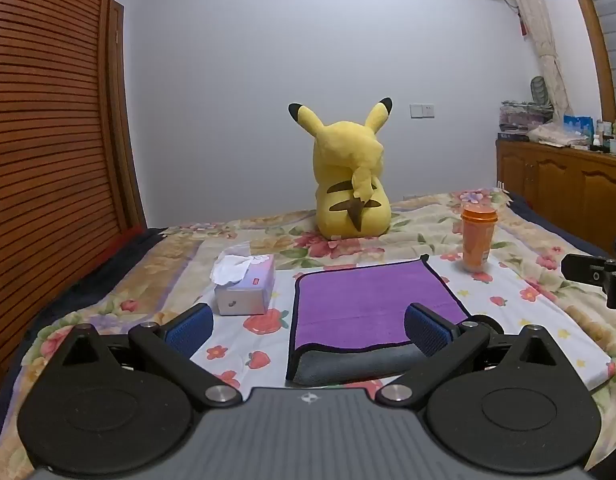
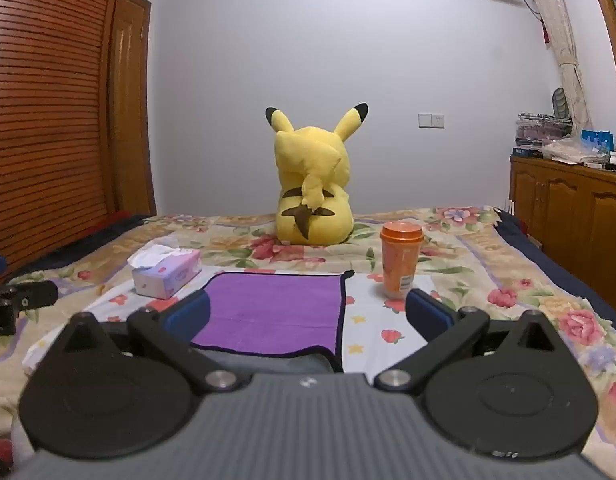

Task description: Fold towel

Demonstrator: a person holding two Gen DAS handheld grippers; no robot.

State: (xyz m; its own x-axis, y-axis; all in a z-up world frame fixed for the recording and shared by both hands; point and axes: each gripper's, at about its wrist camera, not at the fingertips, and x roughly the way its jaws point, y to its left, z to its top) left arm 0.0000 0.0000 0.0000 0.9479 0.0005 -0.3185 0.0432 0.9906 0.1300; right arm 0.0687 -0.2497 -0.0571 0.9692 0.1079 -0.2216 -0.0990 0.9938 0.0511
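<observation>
A purple towel (image 1: 368, 300) with black trim lies folded on a white strawberry-print cloth (image 1: 520, 312) on the bed; its grey underside shows along the near fold. It also shows in the right wrist view (image 2: 268, 308). My left gripper (image 1: 308, 326) is open and empty, held just short of the towel's near left edge. My right gripper (image 2: 308, 314) is open and empty over the towel's near right corner. Each gripper's body shows at the edge of the other's view.
A tissue box (image 1: 246, 288) sits left of the towel. An orange lidded cup (image 1: 478, 238) stands at its far right. A yellow plush toy (image 1: 350, 176) sits further back on the floral bedspread (image 1: 436, 216). A slatted wooden wardrobe (image 1: 48, 140) is left, a wooden cabinet (image 1: 564, 184) right.
</observation>
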